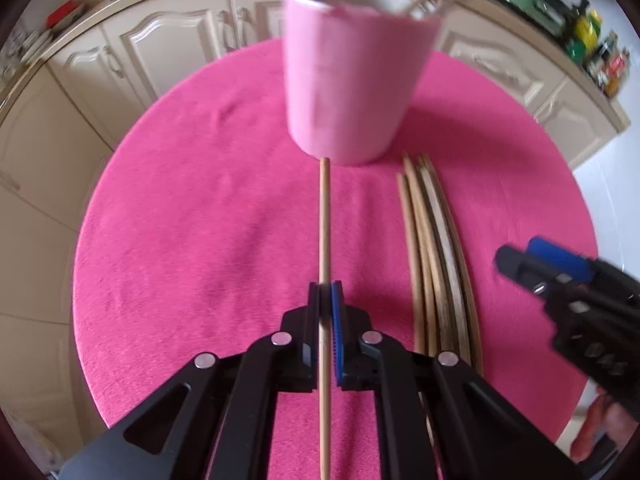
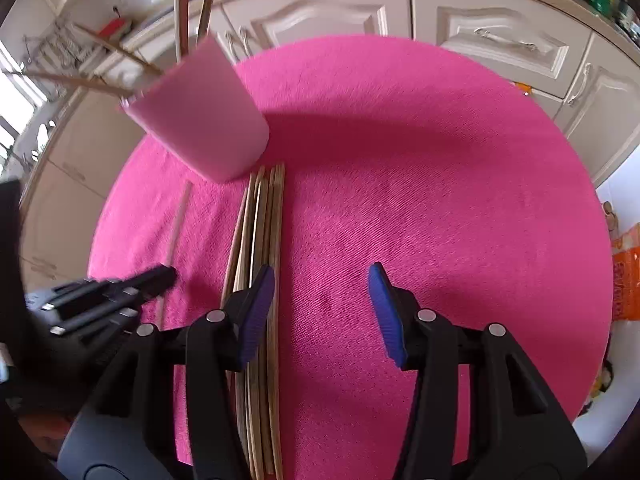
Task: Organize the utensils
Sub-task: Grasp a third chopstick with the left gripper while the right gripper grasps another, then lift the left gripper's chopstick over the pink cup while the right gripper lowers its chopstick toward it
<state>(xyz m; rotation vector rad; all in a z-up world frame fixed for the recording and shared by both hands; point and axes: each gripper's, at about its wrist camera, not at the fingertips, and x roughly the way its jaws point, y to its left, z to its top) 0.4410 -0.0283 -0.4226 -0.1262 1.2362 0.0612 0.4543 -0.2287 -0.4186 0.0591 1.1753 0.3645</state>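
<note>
Cream kitchen cabinets [image 1: 168, 44] behind, round table under a pink cloth [image 1: 200, 220] in front.

Left wrist view: left gripper [image 1: 325, 296] clamped tight on a single chopstick [image 1: 324, 216], pads pressing it from both sides. Long axis of that stick in line with the fingers, far tip just short of the base of the pink cup [image 1: 348, 68] near the table's far edge. Several sticks already upright in the cup. Bundle of loose chopsticks [image 1: 434, 248] flat on the cloth to the right, roughly parallel with the held one, well apart from it. Right gripper [image 1: 532, 264] entering from the right edge, near that bundle.

Right wrist view: right gripper [image 2: 322, 300] spread wide, nothing between the pads. Loose chopsticks [image 2: 264, 216] under the left finger, not between the two, long axis toward the cup [image 2: 200, 120]. Nearer hand for the bundle: the right. Likely need: a small sideways shift toward the bundle to straddle one stick before closing. Left gripper [image 2: 160, 276] low at the left edge.
</note>
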